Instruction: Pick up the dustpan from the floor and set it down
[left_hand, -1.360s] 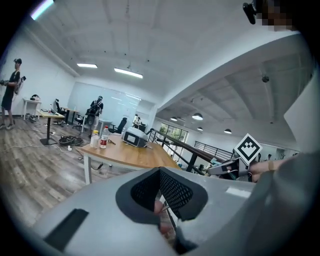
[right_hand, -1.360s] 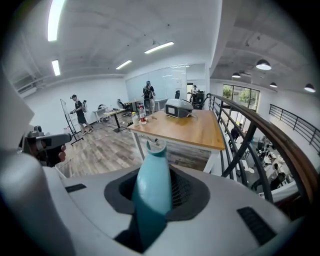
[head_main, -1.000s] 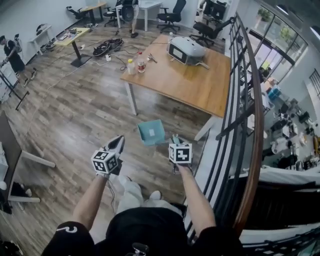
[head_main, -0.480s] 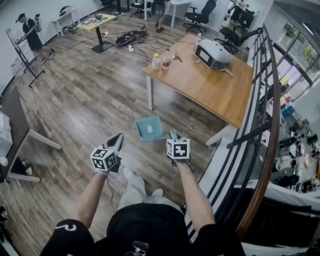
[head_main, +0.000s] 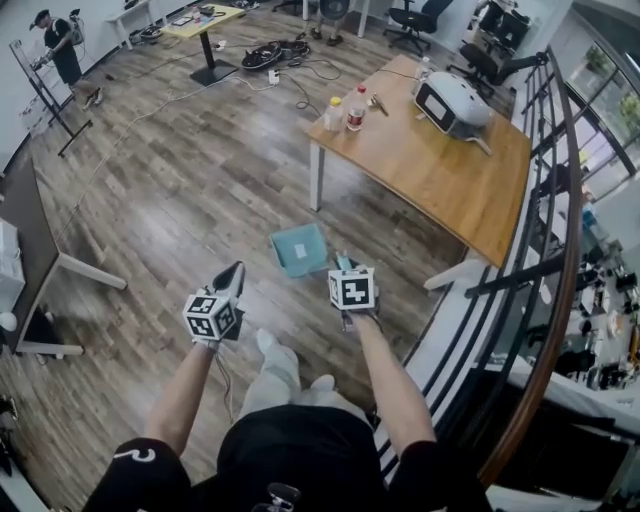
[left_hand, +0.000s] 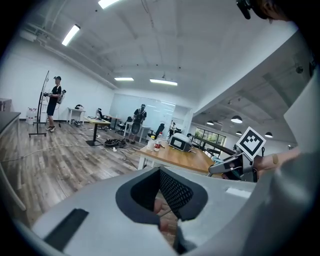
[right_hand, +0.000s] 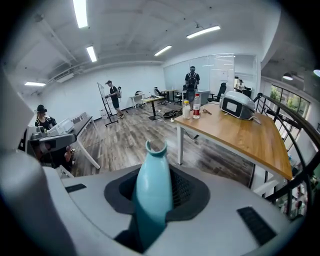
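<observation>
The teal dustpan (head_main: 300, 250) hangs over the plank floor (head_main: 170, 200) near the wooden table (head_main: 440, 185). Only the right gripper view shows its handle (right_hand: 152, 195) clamped in the right gripper (head_main: 344, 266). The left gripper (head_main: 232, 282) seems closed and empty.

Both grippers are now further forward over the floor (head_main: 180, 190) than one second ago. The wooden table (head_main: 440, 180) is nearer to the right gripper (head_main: 343, 268) and lies more to its right. The near table leg (head_main: 315, 188), earlier to the front-left of the dustpan (head_main: 299, 250), now stands almost straight beyond it. The white device (head_main: 455, 100) on the table is no longer straight ahead of the right gripper but to its front-right. The person with the tall stand (head_main: 62, 45) is now far to the front-left of the left gripper (head_main: 235, 275), not directly at its left. The office chairs (head_main: 412, 15) are almost out of the head view.
</observation>
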